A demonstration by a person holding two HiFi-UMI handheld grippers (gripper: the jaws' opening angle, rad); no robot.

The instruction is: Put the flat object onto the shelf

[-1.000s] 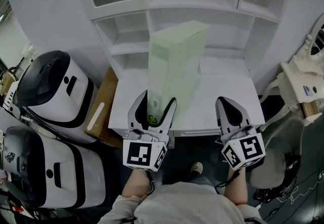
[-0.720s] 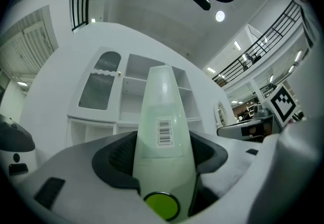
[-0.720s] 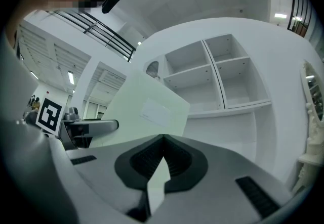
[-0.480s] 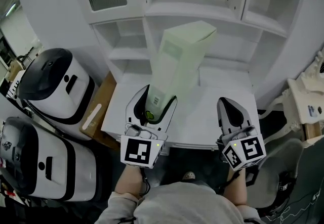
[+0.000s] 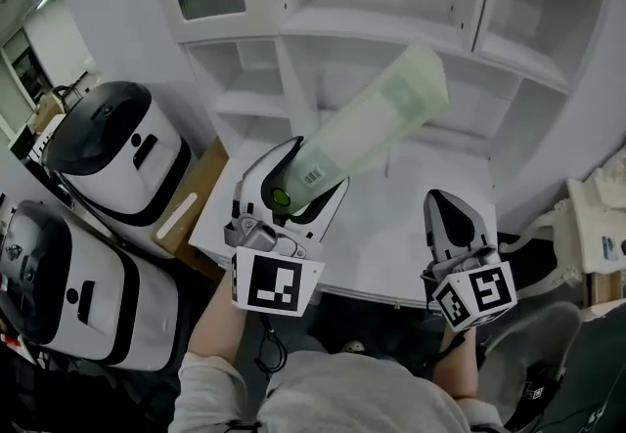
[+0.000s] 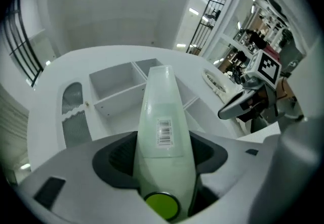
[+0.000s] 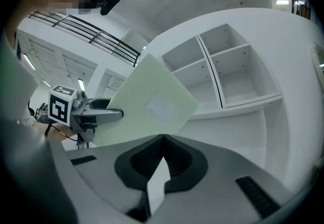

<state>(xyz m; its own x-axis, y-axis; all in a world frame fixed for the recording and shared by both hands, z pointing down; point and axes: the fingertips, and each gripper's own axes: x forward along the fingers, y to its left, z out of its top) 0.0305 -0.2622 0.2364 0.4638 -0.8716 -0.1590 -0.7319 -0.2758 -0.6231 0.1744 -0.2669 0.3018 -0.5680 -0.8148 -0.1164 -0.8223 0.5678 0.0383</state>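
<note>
Surface: white surface (image 5: 391, 250) in front of the white shelf unit (image 5: 377, 25).
Flat box (image 5: 381, 118): pale green, tilted toward the shelves, pinched in the left claw (image 5: 311, 169).
Right claw (image 5: 448, 211): pressed together.
Room: white machines (image 5: 108, 143) at left.

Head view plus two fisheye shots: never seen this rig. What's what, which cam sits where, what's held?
There is no robot here: a person holds a handheld claw in each hand. The head view comes from a camera on the person's head, looking down at a white desk and a shelf unit. The other two pictures come from cameras riding on each claw, looking along its jaws. The left claw grips a flat pale green box, tilted up toward the shelves. The right claw is shut and empty. I see nothing lying on the desk.
</note>
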